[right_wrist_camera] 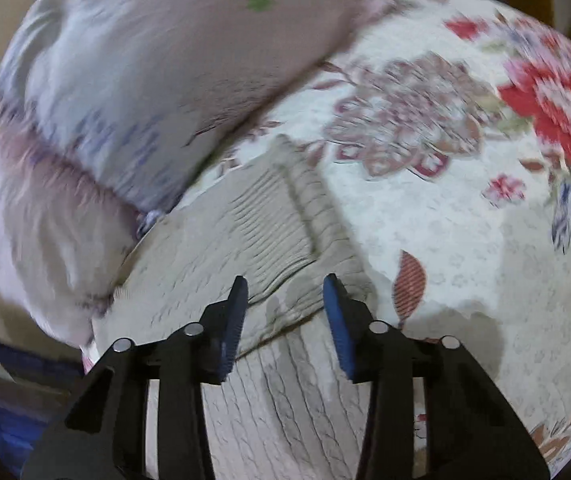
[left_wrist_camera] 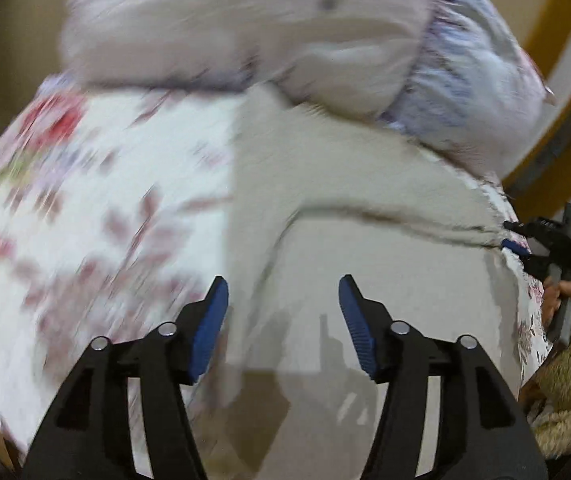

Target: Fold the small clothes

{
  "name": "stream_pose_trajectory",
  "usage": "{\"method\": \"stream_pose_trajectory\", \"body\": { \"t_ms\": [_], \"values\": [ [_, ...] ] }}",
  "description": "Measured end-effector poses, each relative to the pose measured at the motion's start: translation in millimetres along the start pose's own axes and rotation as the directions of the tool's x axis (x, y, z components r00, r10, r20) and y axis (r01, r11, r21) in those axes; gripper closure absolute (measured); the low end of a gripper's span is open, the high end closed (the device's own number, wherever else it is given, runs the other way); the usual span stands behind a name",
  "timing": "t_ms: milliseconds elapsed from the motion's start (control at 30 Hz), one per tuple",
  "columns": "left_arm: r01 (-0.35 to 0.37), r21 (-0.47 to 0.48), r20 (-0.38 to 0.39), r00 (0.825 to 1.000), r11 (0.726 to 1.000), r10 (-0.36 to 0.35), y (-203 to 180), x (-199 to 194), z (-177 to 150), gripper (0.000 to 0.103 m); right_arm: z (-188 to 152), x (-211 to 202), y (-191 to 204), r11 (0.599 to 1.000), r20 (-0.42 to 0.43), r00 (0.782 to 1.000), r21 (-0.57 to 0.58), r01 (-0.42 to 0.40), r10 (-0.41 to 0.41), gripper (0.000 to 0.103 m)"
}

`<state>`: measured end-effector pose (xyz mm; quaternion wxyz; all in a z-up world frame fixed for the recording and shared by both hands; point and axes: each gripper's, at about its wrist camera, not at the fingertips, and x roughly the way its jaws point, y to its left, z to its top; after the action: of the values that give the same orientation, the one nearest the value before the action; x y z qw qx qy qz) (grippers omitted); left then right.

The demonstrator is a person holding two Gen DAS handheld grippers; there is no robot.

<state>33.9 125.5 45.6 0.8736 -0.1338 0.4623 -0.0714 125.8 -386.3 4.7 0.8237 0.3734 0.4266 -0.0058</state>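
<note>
- Pale grey-beige cable-knit sweater (right_wrist_camera: 269,412): it lies spread on a white bedspread printed with red and mauve flowers (right_wrist_camera: 465,208), one end touching a lilac pillow with a blue-patterned flap (right_wrist_camera: 133,64).
- Left gripper (left_wrist_camera: 283,320): jaws apart, nothing between them; it hangs over the sweater's left part, near the garment's straight left border. This view is heavily smeared, so contact with the cloth cannot be told.
- Right gripper (right_wrist_camera: 285,320): jaws apart and holding nothing, poised above a ribbed band and a raised fold of knit. In the left view it appears at the sweater's far right edge, held by a hand in a fleecy sleeve (left_wrist_camera: 565,300).
- Orientation: the ribbed band runs up and away from the right gripper toward the pillow; the long axis appears to lie roughly along that line, though the full outline is out of frame.
- Step in hand (judgement): taking hold of opposite edges to begin a fold.
- Technique: pinch only the top layer at the edge, keep both grips level, and carry the cloth across flat so the knit does not bunch or drag the bedspread.
</note>
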Motion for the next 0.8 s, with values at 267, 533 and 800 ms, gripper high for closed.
{"method": "stream_pose_trajectory", "body": {
  "t_ms": [267,533,800],
  "values": [
    [0.049,-0.147,-0.084,0.995,0.988,-0.061,20,-9,-58,0.040,-67,-36,-47,0.989,-0.176,0.983,-0.143,0.028,-0.053,0.053],
    [0.188,-0.301,-0.156,0.958,0.935,-0.243,19,-16,-101,0.083,-164,-61,-93,0.966,-0.484,0.839,0.061,-0.252,0.250,0.090],
    [0.336,-0.282,-0.114,0.918,0.899,-0.379,13,-15,-51,0.097,-84,-70,-46,0.890,-0.284,0.852,0.015,-0.455,0.441,0.095]
  ]
}}
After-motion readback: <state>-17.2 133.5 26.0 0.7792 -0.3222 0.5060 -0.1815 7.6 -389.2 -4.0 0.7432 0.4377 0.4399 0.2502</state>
